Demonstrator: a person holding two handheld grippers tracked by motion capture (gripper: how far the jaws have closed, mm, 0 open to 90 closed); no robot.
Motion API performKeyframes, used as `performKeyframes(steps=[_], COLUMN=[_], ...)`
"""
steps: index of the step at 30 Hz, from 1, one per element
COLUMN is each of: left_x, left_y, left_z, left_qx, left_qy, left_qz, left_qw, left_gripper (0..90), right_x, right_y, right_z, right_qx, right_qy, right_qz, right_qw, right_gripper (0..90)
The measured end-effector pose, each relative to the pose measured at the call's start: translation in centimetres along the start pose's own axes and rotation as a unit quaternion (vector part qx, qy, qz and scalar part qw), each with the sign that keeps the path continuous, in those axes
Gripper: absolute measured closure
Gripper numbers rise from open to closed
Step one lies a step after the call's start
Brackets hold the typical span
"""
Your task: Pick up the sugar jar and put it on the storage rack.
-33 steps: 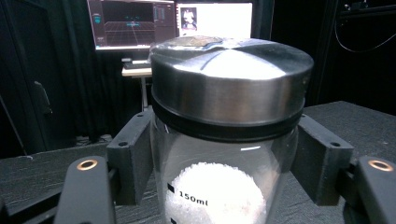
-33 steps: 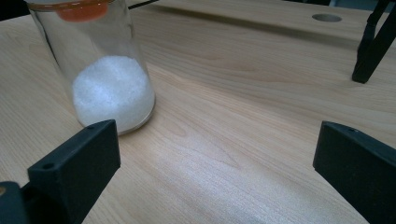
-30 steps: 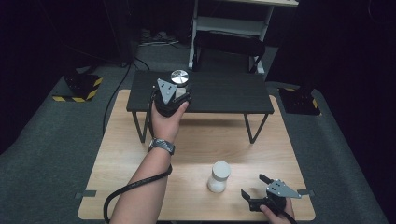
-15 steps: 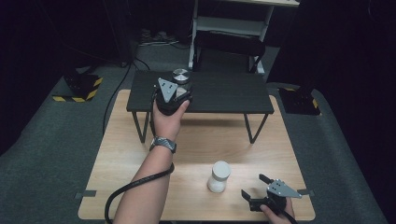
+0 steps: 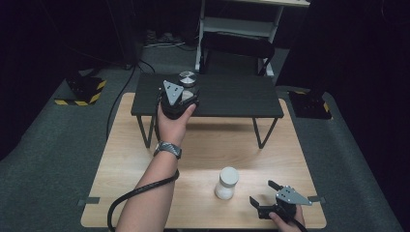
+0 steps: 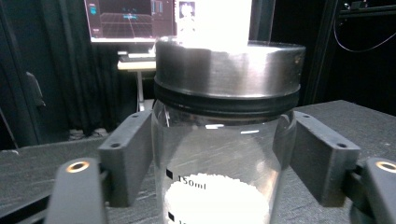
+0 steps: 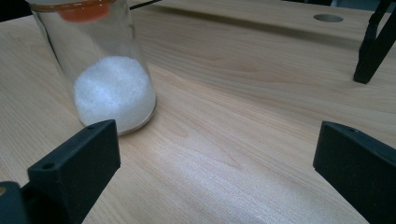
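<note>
A glass jar with a metal lid stands on the low black table at the back. My left gripper is shut on it. In the left gripper view its black pads press both sides of the jar, which holds white powder below a 150 ml mark. A second jar with a white lid stands on the wooden table near the front. My right gripper is just to its right, open and apart from it. That jar shows at the upper left beyond the open right gripper.
The black table's leg stands ahead on the right. A black cable trails from the left arm over the wooden table's front left. A white shelf unit and yellow-black striped floor blocks lie beyond the tables.
My left gripper and the metal-lidded jar have edged slightly farther back on the black table. The right gripper and the white-lidded jar have not moved.
</note>
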State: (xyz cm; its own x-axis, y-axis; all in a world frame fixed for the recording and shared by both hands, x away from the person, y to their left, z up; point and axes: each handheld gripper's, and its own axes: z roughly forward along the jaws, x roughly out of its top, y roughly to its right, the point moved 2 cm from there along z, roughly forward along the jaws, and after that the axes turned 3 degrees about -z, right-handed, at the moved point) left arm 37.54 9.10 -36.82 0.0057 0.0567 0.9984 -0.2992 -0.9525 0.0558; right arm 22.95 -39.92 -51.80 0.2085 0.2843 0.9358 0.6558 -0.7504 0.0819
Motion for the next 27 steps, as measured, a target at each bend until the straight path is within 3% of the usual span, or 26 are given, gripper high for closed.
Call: performKeyframes(steps=[4,8,19,23,27], left_x=[-0.1,0.0,0.3,0.2,-0.1], left_y=[-0.1,0.0,-0.3,-0.8,-1.1], left_z=[-0.2,-0.7,-2.8,-3.5,-4.1], left_qx=[-0.005,-0.007,-0.012,-0.017,-0.016], left_qy=[0.001,0.004,0.005,0.009,0.011], left_qz=[-0.006,-0.005,-0.001,0.009,0.000], left_qw=[1.0000,1.0000,0.9999,0.9998,0.9998], left_gripper=[8.0,0.7,0.6,0.6,0.6], right_x=[0.0,0.1,0.1,0.0,0.1], right_y=[0.0,-0.1,-0.4,-0.5,-0.3], right_z=[0.0,0.1,-0.1,-0.1,-0.1], right_qx=[0.001,0.002,-0.005,-0.005,-0.003], right_qy=[-0.002,-0.004,-0.003,-0.003,-0.007], right_qz=[-0.002,-0.005,-0.004,-0.004,-0.004], right_qw=[1.0000,1.0000,1.0000,1.0000,1.0000], right_gripper=[0.1,0.1,0.1,0.1,0.1])
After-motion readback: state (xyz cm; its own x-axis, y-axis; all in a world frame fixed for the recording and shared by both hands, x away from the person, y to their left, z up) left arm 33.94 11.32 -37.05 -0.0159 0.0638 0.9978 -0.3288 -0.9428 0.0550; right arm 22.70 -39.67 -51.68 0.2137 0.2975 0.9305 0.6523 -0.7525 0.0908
